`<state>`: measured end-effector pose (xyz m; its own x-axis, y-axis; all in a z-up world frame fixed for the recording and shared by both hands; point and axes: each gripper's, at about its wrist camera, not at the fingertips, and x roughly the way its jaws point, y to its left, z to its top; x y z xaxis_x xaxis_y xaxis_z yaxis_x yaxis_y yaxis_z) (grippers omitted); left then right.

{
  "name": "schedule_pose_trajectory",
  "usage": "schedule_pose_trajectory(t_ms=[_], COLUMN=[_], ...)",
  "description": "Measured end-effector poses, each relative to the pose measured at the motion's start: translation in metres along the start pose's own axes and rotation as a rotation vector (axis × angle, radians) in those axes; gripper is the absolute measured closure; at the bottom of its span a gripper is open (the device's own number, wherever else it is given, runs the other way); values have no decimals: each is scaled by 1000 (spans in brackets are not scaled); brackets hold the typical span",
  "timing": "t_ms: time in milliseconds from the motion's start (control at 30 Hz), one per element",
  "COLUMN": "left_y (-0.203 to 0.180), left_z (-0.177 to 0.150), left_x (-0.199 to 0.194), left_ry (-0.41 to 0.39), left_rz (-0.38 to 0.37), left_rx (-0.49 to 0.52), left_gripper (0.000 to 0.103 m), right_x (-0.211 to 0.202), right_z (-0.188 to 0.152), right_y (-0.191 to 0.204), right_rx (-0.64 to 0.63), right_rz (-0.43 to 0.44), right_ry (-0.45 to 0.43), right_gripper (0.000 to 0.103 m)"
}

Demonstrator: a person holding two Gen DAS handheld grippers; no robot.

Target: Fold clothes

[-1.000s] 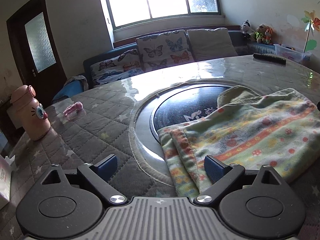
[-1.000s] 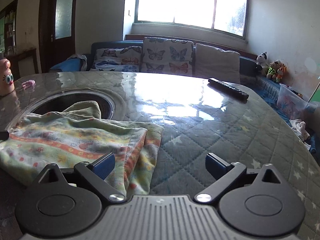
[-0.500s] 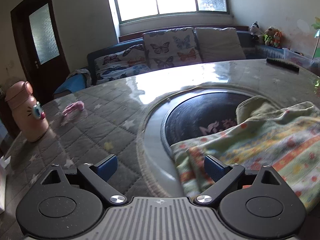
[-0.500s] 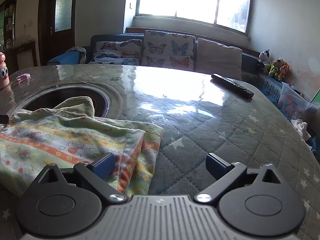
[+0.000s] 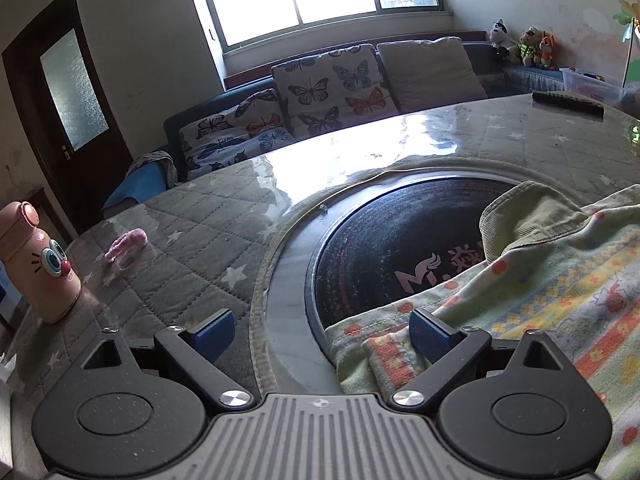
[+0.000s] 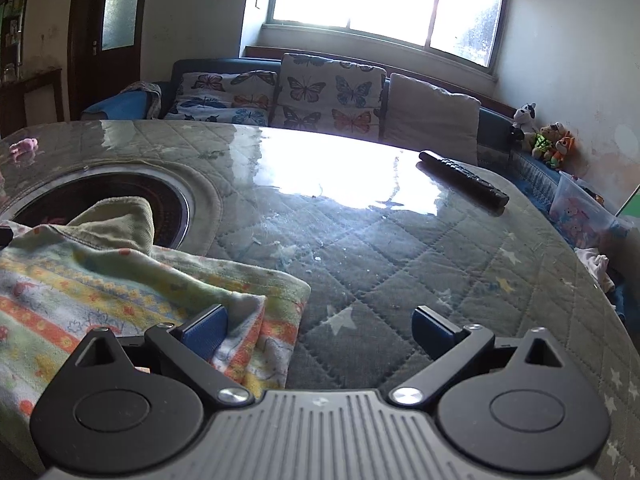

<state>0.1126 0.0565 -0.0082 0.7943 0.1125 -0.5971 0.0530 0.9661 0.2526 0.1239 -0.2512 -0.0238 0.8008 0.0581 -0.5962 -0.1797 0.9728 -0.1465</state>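
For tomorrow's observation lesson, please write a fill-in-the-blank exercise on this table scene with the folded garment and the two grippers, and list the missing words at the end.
1. Both the left gripper and the right gripper have their jaws ____.
2. The sofa cushions are printed with ____.
3. The patterned garment partly covers the round ____ cooktop set in the table.
4. The long dark remote control lies on the ____.

Missing words: open; butterflies; black; table
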Motion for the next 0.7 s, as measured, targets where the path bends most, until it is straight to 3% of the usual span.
schedule_pose_trajectory(t_ms=[367, 533, 700], left_y=[-8, -23, -44], left_z=[9, 23, 32], left_x=[-8, -9, -2], left_ry=[-25, -54, -60], left_rz=[-10, -48, -74], left_rx=[15, 50, 105], left_gripper=[8, 8, 8], right_x=[11, 31, 29], right_z=[32, 37, 38], right_y=[52, 68, 70], right_rx=[-125, -176, -183], right_rz=[129, 122, 109], right_ry=[-26, 25, 18], right_gripper=[4, 4, 3])
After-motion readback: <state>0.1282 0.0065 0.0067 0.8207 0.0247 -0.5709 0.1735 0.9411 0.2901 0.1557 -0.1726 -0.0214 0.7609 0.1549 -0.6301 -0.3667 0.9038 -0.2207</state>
